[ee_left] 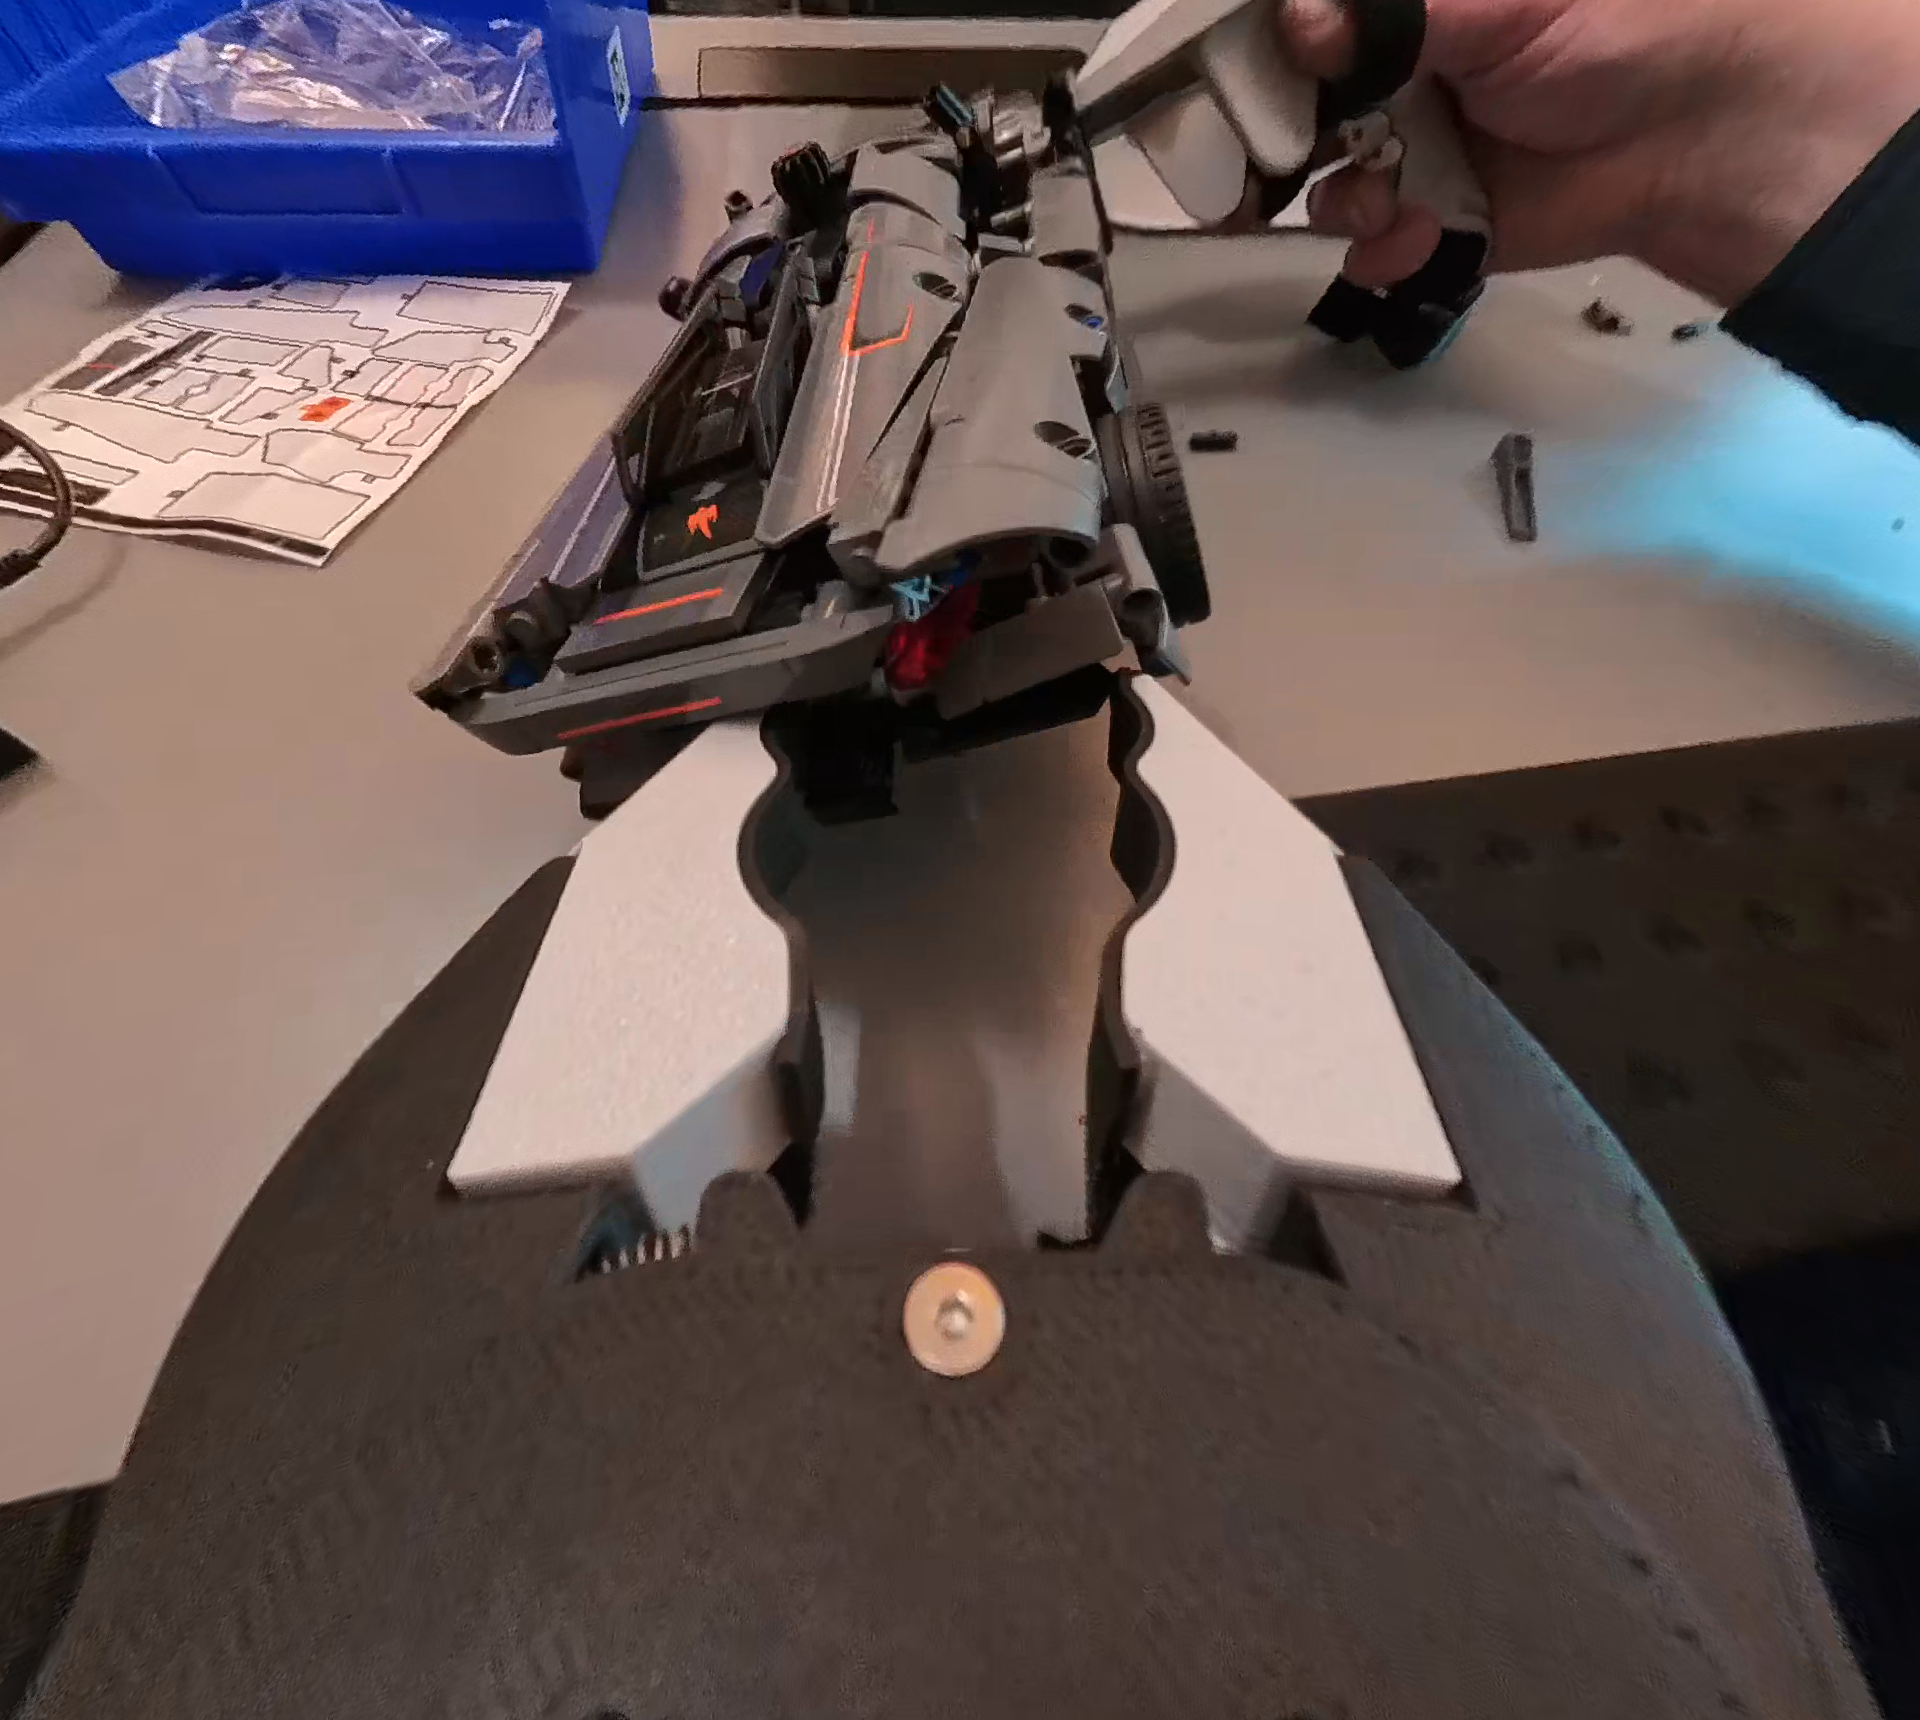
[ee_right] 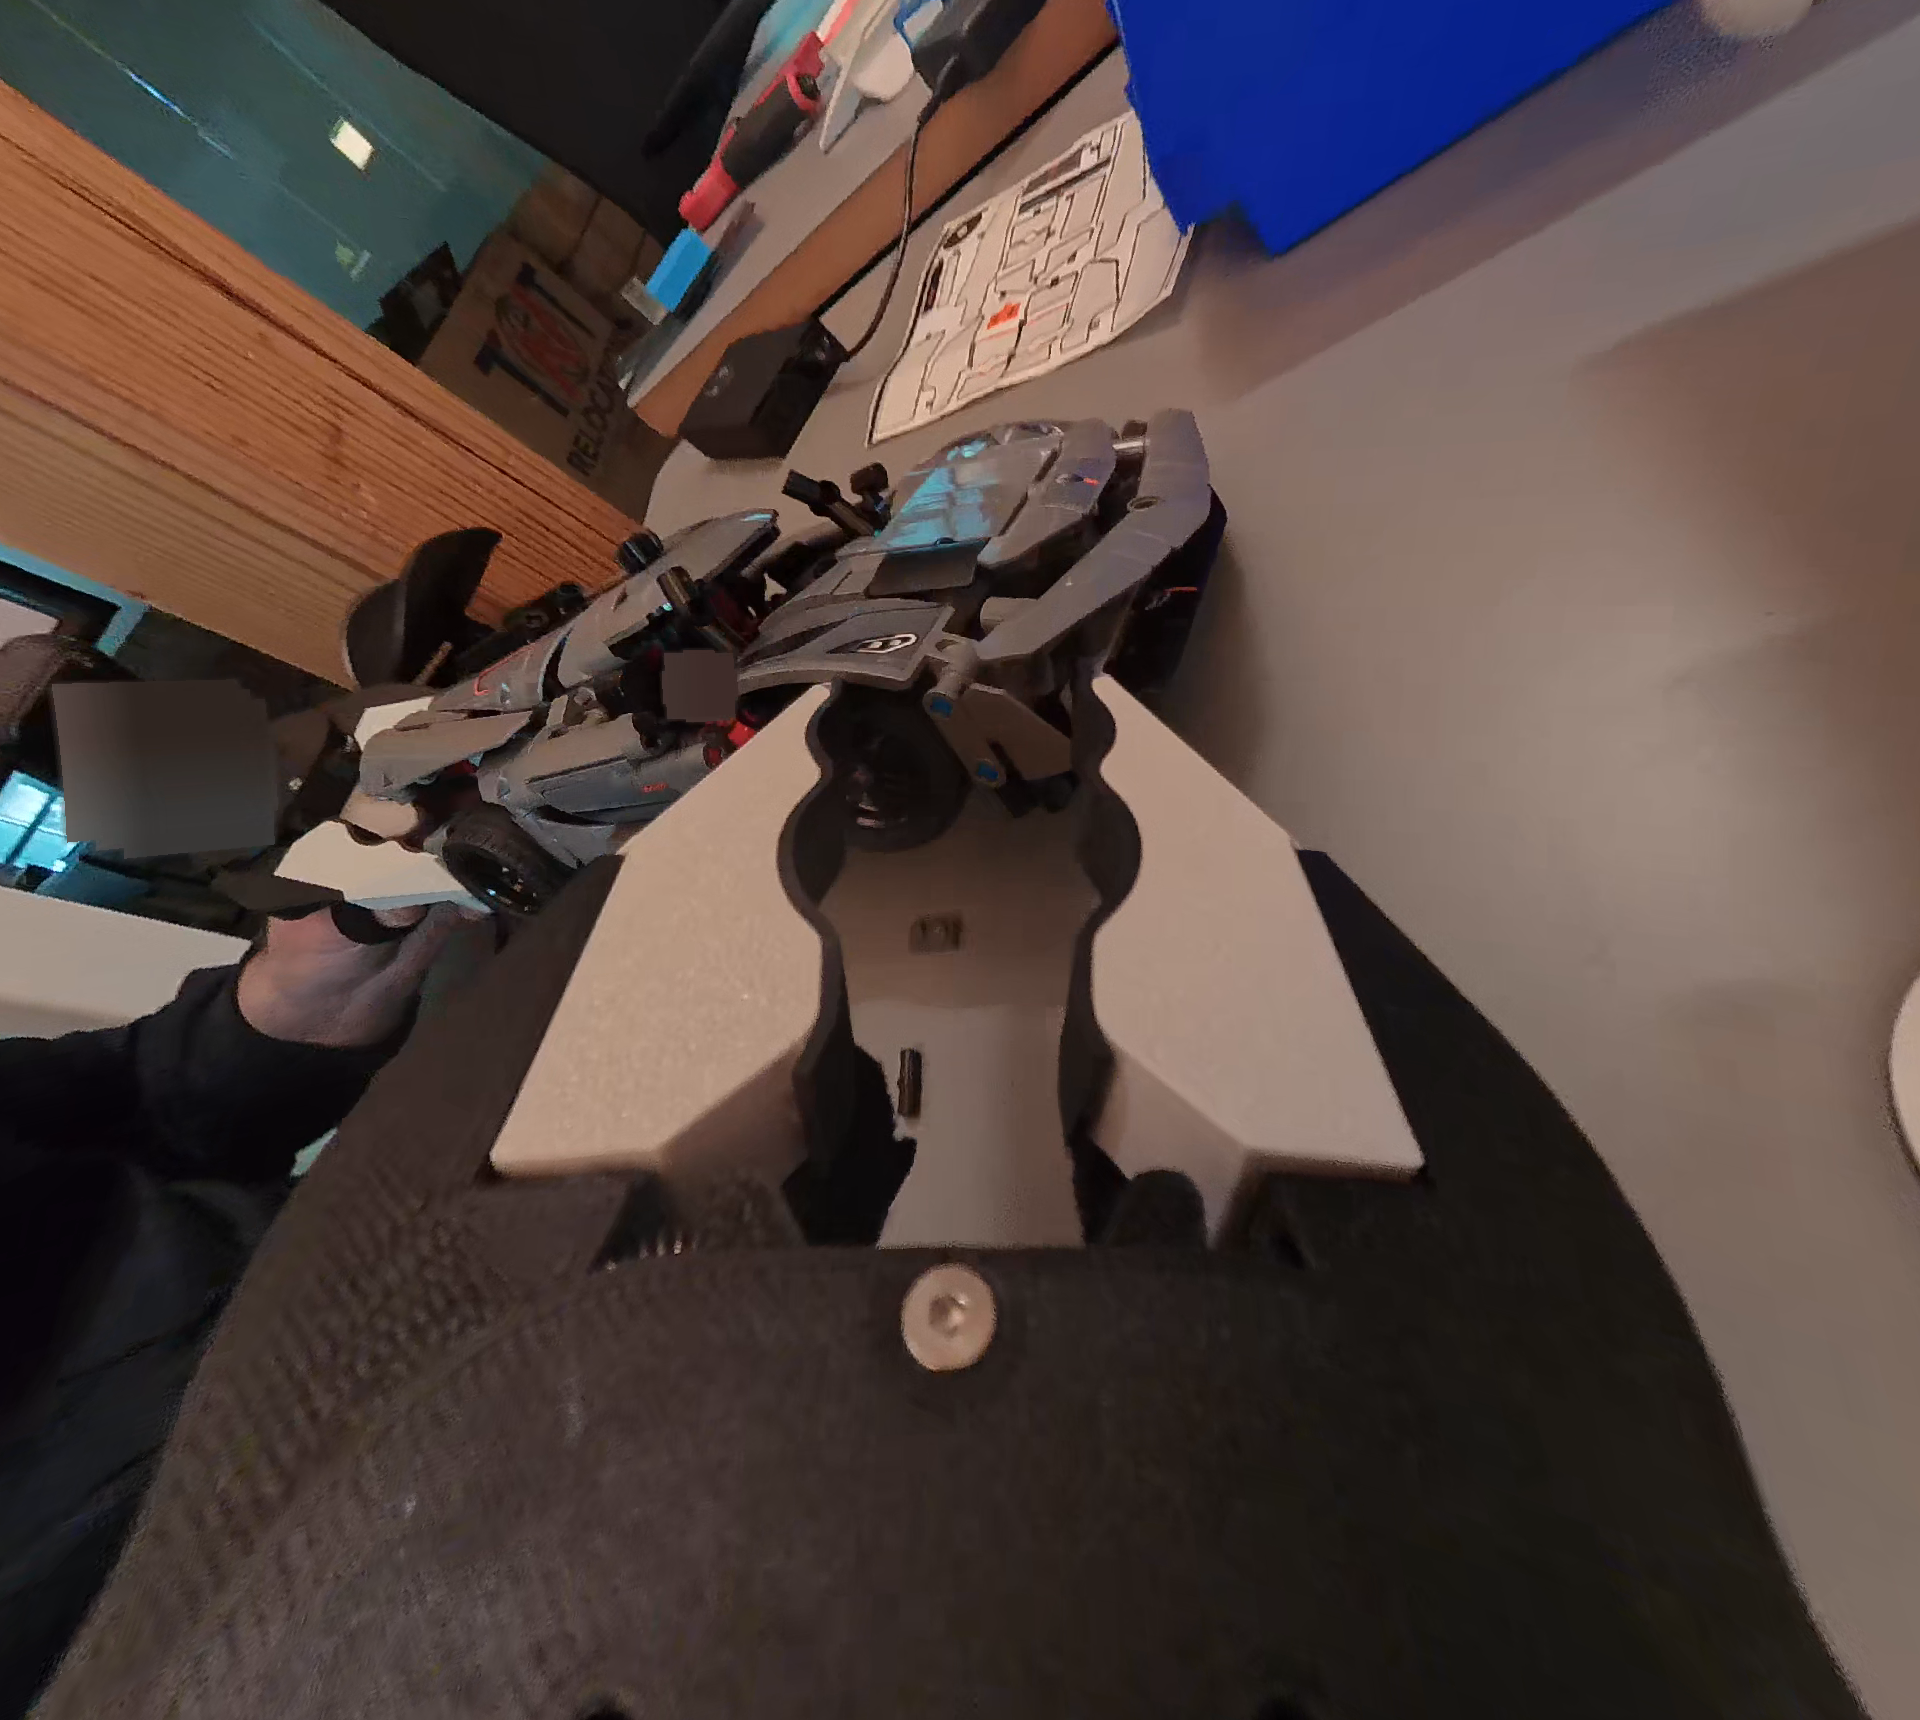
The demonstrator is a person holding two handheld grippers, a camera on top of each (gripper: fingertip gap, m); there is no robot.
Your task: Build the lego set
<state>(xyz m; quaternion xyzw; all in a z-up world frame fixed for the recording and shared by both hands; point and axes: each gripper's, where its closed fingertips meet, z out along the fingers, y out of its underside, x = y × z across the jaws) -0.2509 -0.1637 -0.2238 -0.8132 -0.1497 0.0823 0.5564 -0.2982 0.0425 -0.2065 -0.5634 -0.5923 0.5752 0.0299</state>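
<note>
Grey table (ee_left: 260, 735), seemingly office clutter beyond.

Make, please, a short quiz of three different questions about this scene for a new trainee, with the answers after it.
1. True or false: the lego car lies flat on all its wheels on the table.
2. Which container stands behind the sticker sheet? A) a red basket B) a blue bin C) a cardboard box
3. Fill in: each end of the car sits between the fingers of one ____.

Key
1. False: it is tilted on its side, held at the near end by the left gripper and at the far end by the right gripper.
2. B; it holds clear plastic bags.
3. gripper
</note>
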